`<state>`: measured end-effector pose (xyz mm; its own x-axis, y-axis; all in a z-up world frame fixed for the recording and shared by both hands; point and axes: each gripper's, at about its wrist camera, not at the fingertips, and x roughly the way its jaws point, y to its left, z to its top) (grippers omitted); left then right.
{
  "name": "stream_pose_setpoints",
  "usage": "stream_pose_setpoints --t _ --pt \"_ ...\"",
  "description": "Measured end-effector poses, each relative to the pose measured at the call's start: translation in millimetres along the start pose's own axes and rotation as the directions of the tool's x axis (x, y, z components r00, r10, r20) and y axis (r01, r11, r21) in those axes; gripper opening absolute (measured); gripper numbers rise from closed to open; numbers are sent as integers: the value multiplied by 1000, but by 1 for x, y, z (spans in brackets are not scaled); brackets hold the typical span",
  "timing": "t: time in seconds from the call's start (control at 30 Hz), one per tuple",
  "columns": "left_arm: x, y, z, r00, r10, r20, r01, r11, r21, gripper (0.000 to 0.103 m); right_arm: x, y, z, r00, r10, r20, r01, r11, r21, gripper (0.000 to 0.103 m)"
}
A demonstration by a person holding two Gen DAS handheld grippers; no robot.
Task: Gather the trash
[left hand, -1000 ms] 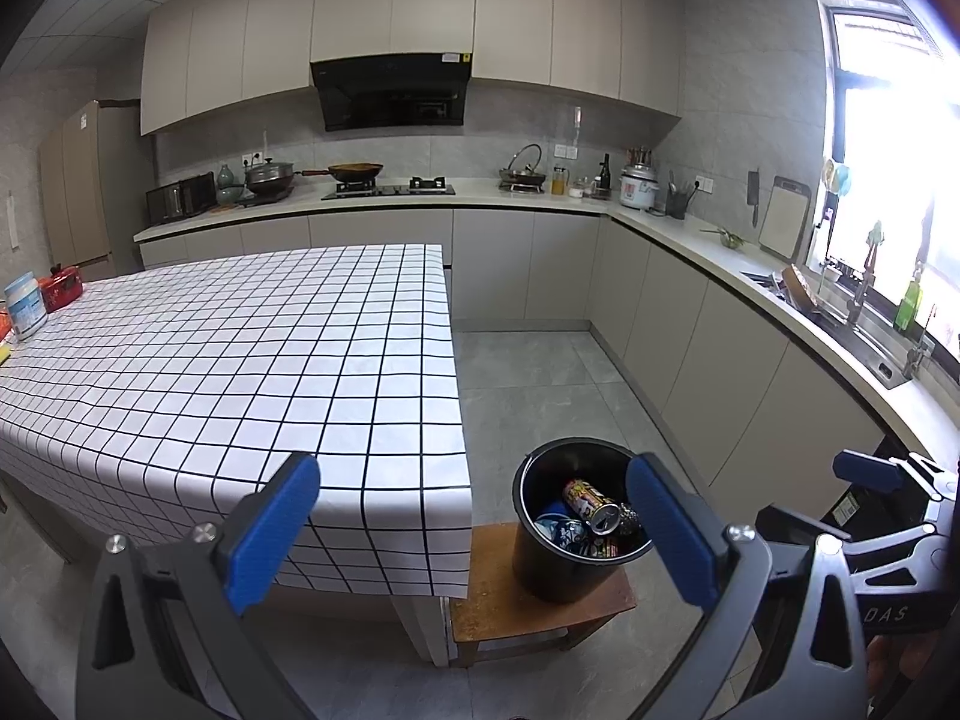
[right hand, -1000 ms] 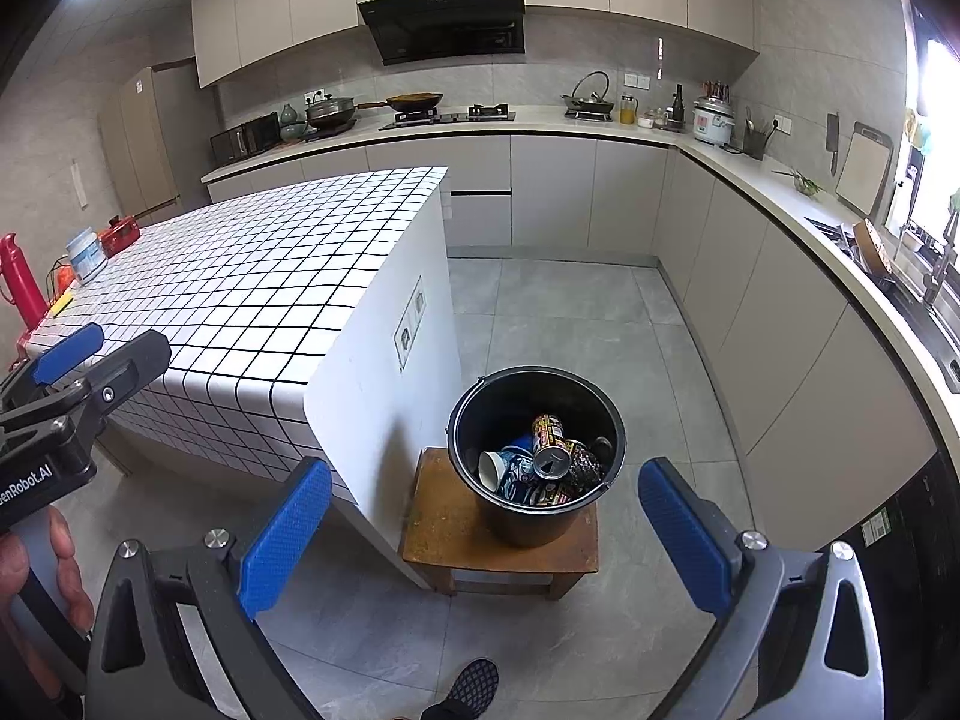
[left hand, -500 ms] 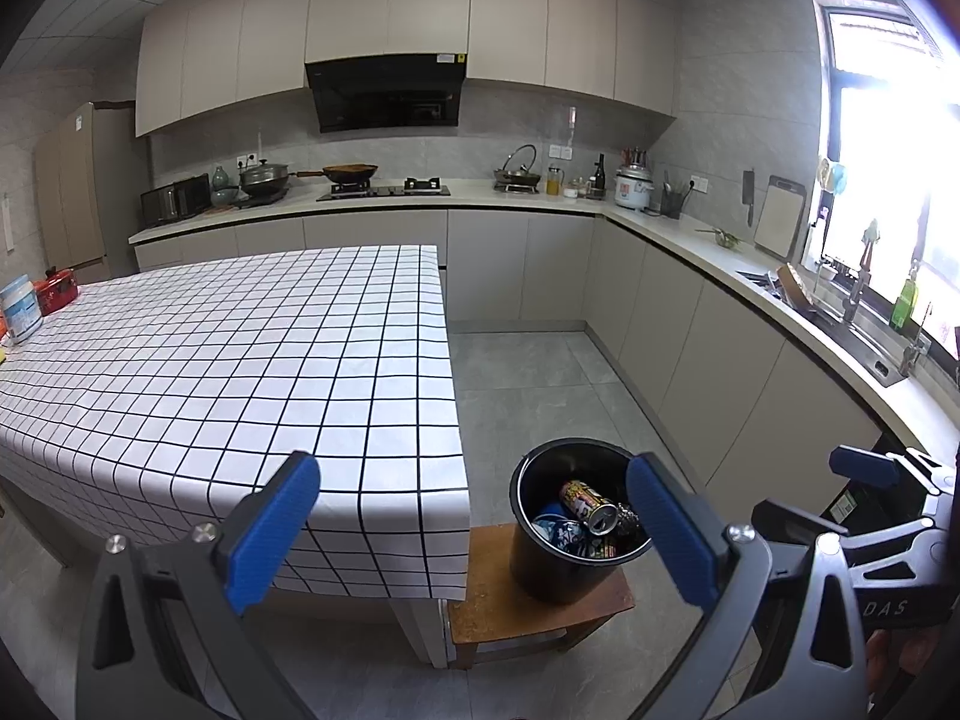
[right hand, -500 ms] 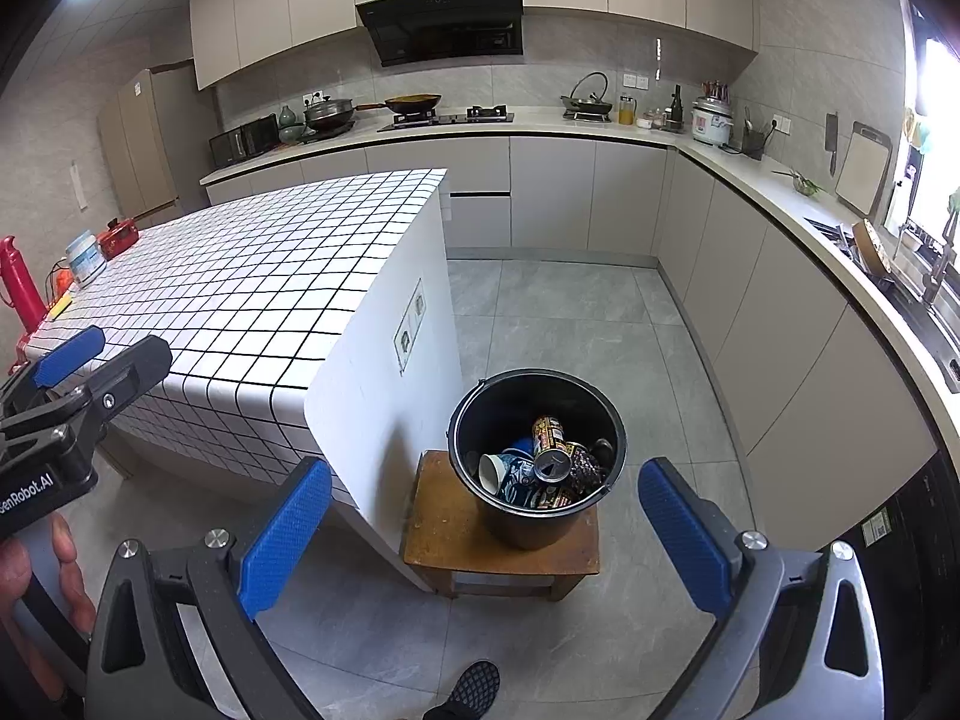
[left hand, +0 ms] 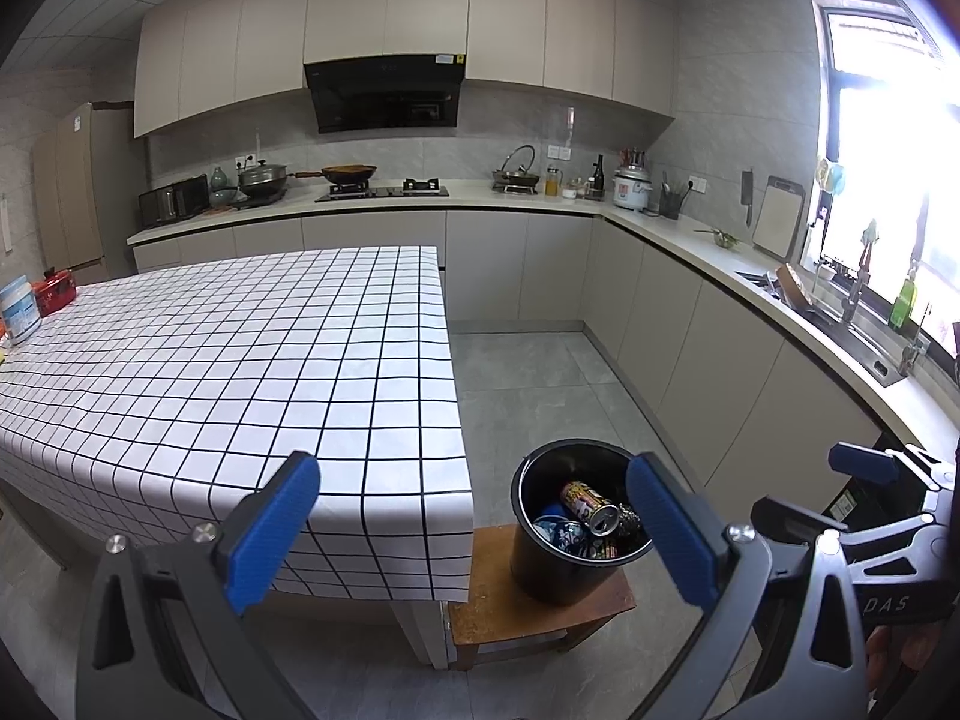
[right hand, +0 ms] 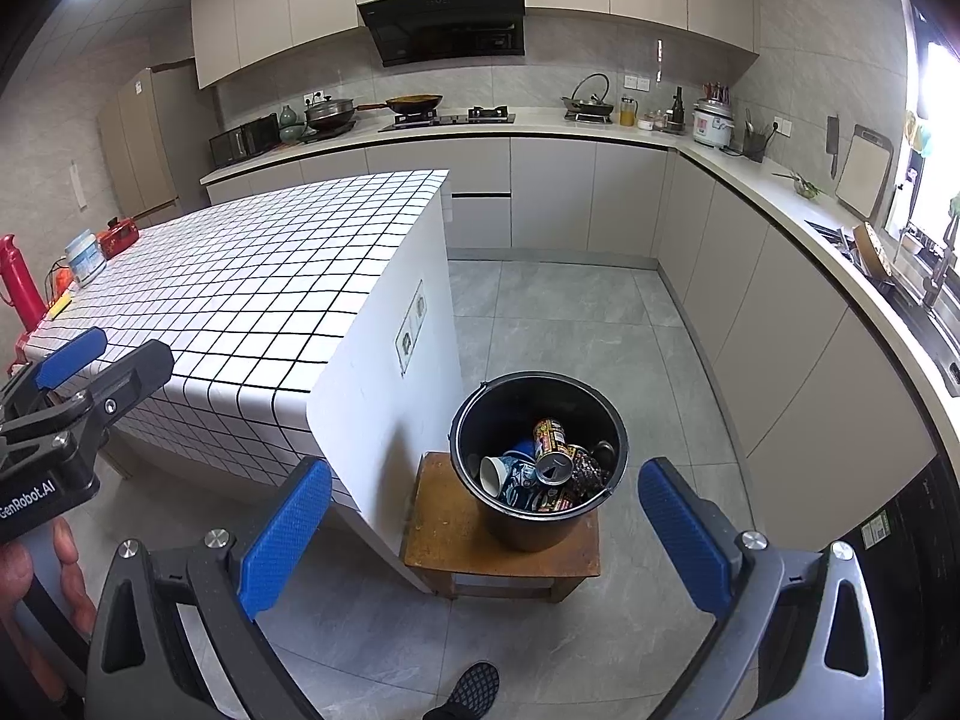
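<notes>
A black bucket [left hand: 543,570] [right hand: 540,525] stands on a low wooden stool [left hand: 504,612] [right hand: 444,531] beside the table's end. It holds cans, a paper cup [right hand: 495,474] and other trash. My left gripper [left hand: 474,531] is open and empty, held high over the table's near corner. My right gripper [right hand: 486,531] is open and empty, above the floor in front of the bucket. Each gripper shows at the edge of the other's view.
A table with a white checked cloth [left hand: 240,372] [right hand: 252,276] fills the left. A jar [left hand: 18,309] and a red box [left hand: 54,291] sit at its far left end. Counters, hob and sink line the back and right walls. Grey tiled floor lies between.
The left view has drifted slightly; the table appears a little lower and further left. The right gripper and the bucket have not visibly moved.
</notes>
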<state>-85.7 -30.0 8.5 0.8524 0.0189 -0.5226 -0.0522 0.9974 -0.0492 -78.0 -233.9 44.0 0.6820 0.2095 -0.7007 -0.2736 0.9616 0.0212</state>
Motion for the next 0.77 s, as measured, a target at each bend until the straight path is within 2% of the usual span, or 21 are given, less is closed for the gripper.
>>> stream_pose_setpoints --t 0.3,0.43,0.77 --pt "2 -1 1 1000 -16 8 16 1000 12 103 1 0 1 1000 -4 -3 4 1000 -3 103" --pt "2 -4 0 1000 -1 14 1 999 47 103 3 -1 0 1000 -7 -9 7 1000 1 103" --pt "4 -3 -1 998 -50 24 49 998 37 103 5 -8 0 1000 -13 -19 13 1000 13 103"
